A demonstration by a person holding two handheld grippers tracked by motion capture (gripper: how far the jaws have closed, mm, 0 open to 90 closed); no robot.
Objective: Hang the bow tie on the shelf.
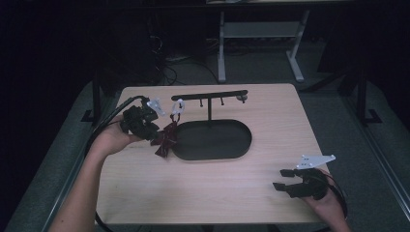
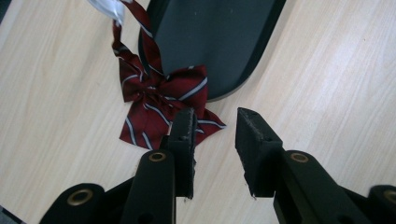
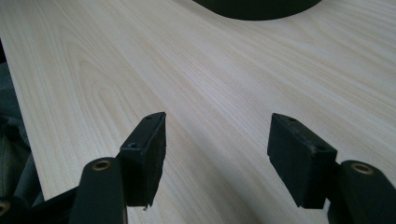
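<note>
Here the dark red bow tie with pale stripes (image 2: 159,100) lies on the light wooden counter (image 1: 203,193), at about nine o'clock of the black oval tray base (image 1: 212,140) of the T-shaped hanger stand (image 1: 209,95), overlapping its rim. The left hand-held gripper (image 2: 215,135) hovers just above the bow, jaws narrowly parted, empty. The right hand-held gripper (image 1: 285,180) rests near the counter's five o'clock corner, jaws wide
</note>
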